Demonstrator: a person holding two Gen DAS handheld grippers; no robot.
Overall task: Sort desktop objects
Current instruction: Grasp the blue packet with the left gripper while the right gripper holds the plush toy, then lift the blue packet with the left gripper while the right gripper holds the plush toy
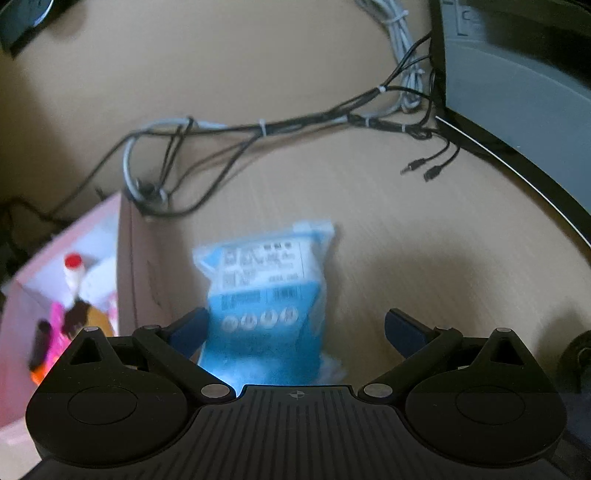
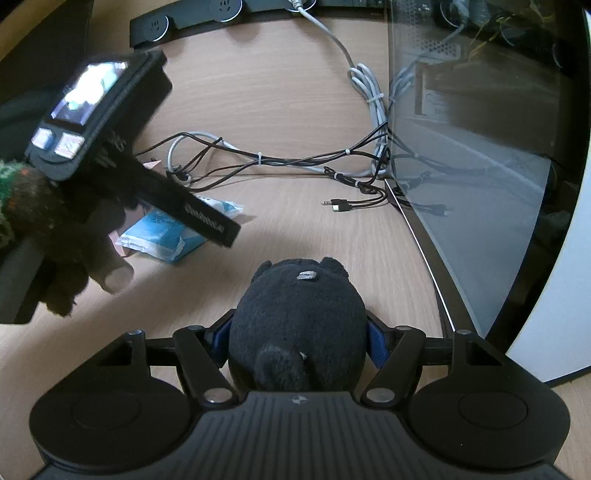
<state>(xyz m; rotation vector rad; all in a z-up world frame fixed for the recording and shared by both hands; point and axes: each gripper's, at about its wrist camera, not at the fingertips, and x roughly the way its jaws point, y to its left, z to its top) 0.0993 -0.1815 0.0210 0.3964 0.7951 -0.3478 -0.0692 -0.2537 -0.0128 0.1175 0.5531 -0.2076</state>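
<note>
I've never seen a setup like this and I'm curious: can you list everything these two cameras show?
Blue plastic packet: one, flat on the desk between the open left tongs.
Black plush toy: one, clamped in the right tongs.
Pink cardboard box: one, left of the packet, holding a red-capped bottle and blurred items.
Bundled black and grey cables: several, behind the packet.
Glass-sided computer case: one, far right.
Black power strip: one, at the back.
Wooden desk: one, light brown.
Left tongs: open.
Right tongs: shut.
</note>
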